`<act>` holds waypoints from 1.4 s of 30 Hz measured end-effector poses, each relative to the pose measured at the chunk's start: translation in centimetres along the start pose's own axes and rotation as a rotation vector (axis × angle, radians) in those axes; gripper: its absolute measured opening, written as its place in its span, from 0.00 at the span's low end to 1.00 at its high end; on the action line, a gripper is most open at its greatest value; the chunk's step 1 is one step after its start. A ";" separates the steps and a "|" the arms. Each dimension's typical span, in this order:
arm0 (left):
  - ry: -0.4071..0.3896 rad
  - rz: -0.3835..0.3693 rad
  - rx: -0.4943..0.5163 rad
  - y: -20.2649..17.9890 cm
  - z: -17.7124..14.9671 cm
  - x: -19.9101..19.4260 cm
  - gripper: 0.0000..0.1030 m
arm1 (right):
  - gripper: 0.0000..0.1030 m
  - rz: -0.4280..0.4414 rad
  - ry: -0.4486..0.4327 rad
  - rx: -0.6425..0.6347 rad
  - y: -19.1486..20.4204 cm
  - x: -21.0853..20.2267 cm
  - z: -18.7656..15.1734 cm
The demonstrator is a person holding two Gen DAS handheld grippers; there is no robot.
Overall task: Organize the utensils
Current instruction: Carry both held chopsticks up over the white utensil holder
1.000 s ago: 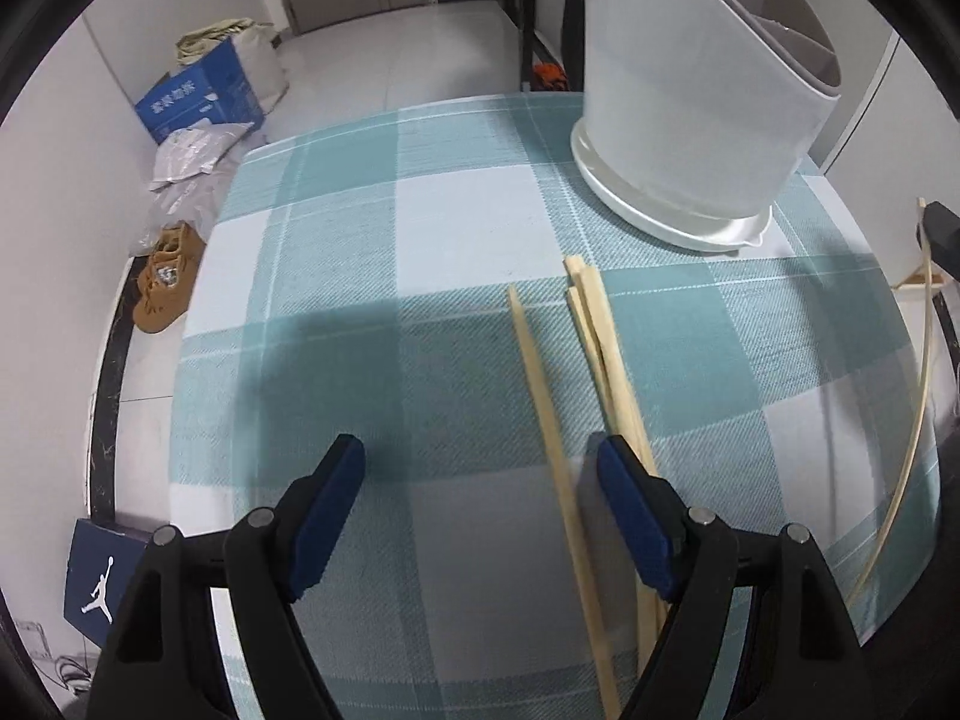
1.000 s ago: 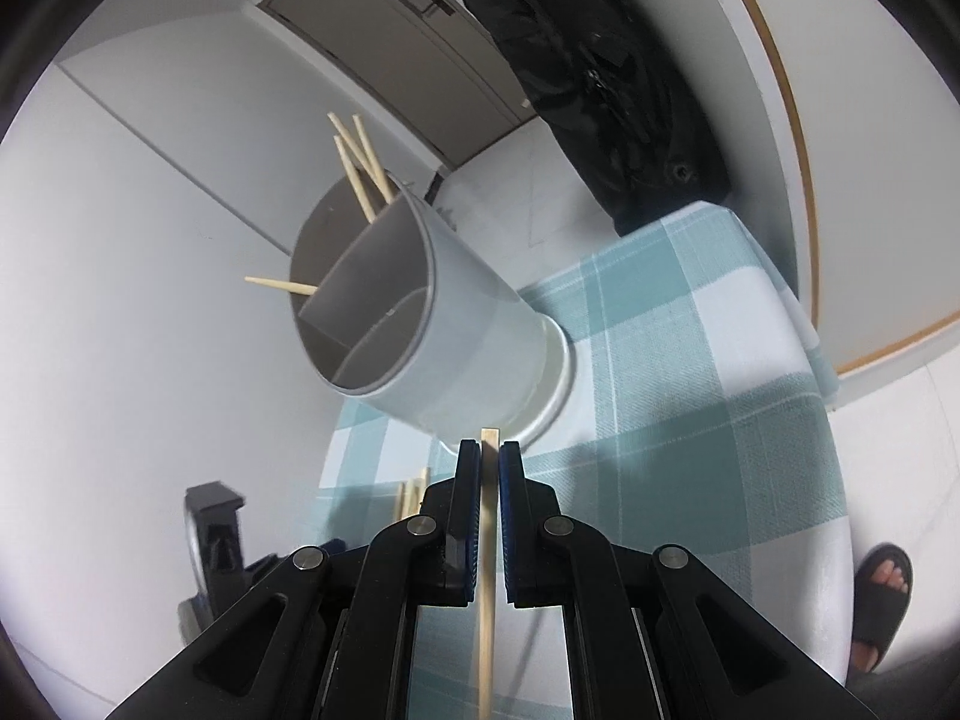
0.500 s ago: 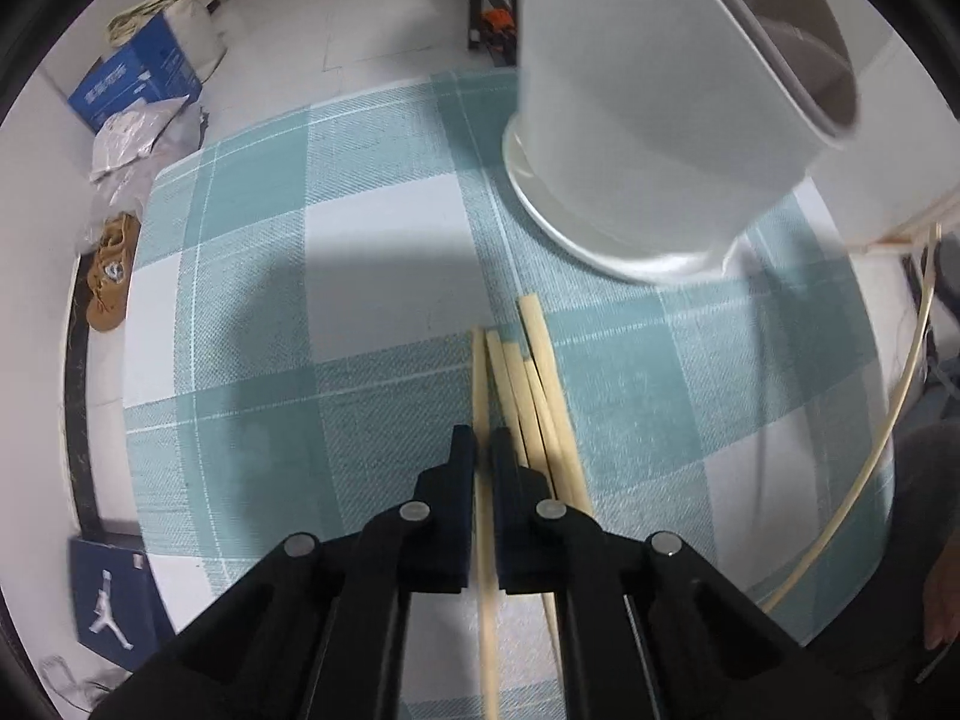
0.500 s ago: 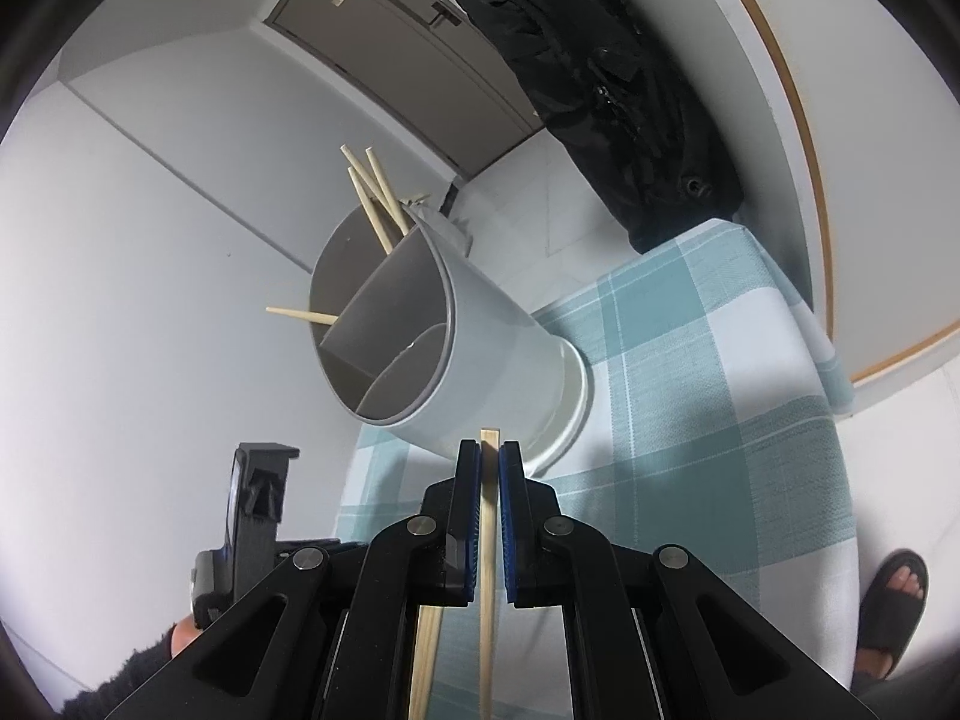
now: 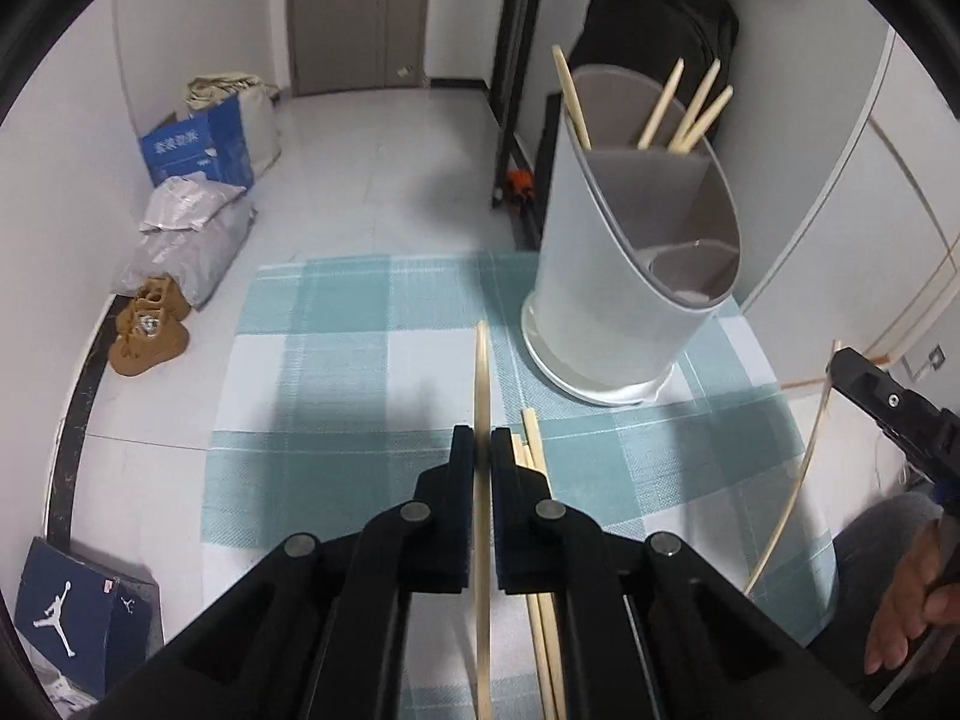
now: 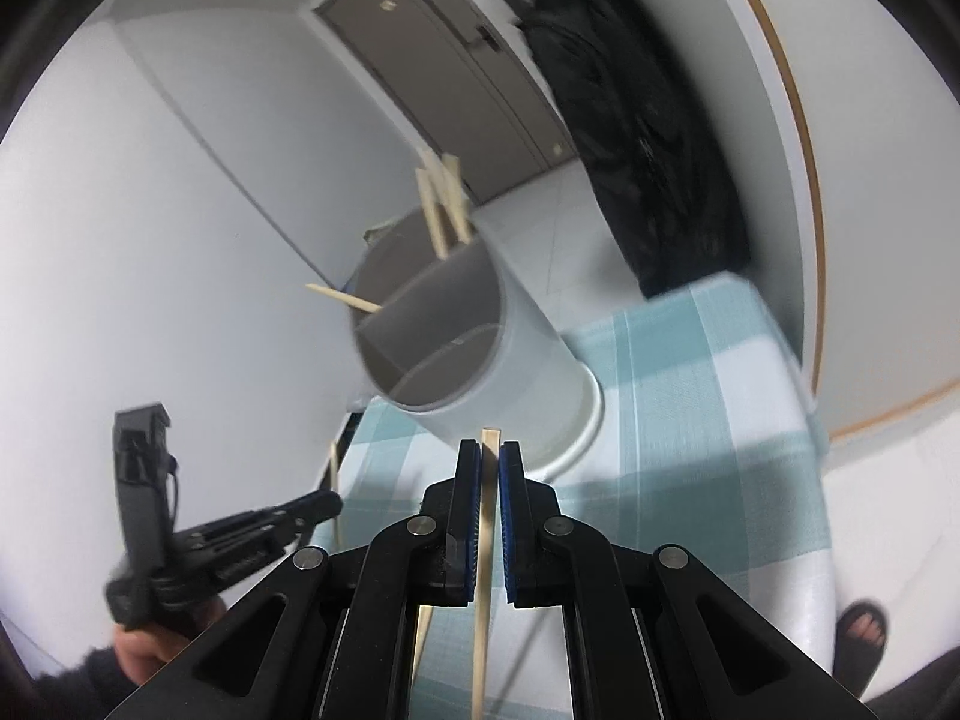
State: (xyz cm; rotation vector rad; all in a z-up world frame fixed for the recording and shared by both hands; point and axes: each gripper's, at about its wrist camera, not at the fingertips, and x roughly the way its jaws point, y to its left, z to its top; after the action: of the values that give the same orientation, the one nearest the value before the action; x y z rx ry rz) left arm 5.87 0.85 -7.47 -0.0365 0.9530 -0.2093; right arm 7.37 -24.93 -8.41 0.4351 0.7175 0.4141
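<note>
The bench point(image 5: 360, 360) wears a teal-and-white checked cloth, and its far edge and left edge drop straight to pale floor tiles. The left half of the cloth lies bare, broad and flat. Beyond the left edge, on the floor, stand a blue carton point(image 5: 195, 144), grey bags point(image 5: 186, 234), brown shoes point(image 5: 150, 330) and a dark shoebox point(image 5: 84, 612). Past the far right corner a black bag point(image 5: 654, 24) hangs against the wall.

Near the far right corner stands the grey utensil holder point(image 5: 624, 276), upright on a white saucer-like base, its rim slanted and its inside split by partitions. The rear compartment holds four chopsticks point(image 5: 690, 108), leaning out over the rim; the front compartments look empty.

The left tongs point(image 5: 483, 450) are clamped narrow on a single chopstick point(image 5: 482, 372), which points toward the far edge and sits above the cloth. Just right of them a few loose chopsticks point(image 5: 531, 450) lie together on the cloth, near the holder's base.

The right tongs point(image 6: 491, 459) are likewise pinched narrow on another chopstick point(image 6: 487, 504), its tip just past the pads, with the holder beyond them. In the left wrist view these tongs appear at the bench's right edge, their chopstick bowed by the lens.
</note>
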 end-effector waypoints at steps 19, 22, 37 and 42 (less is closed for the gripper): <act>-0.117 -0.100 -0.007 0.9 1.4 -2.7 0.01 | 0.05 0.002 -0.090 -0.233 8.0 -1.4 1.0; -0.124 -0.103 -0.004 0.8 1.6 -3.2 0.01 | 0.05 0.007 -0.095 -0.238 8.5 -1.5 1.5; -0.218 -0.145 -0.038 -0.8 7.2 -5.6 0.01 | 0.05 0.013 -0.144 -0.205 8.6 -2.5 7.3; -0.289 -0.151 -0.049 -1.5 10.1 -6.6 0.01 | 0.05 0.005 -0.174 -0.209 8.5 -2.6 10.7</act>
State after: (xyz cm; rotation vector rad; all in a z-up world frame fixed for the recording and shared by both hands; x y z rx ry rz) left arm 10.18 0.02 3.89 -0.1796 0.6672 -0.3111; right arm 11.28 -21.64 4.52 0.2713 0.4986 0.4450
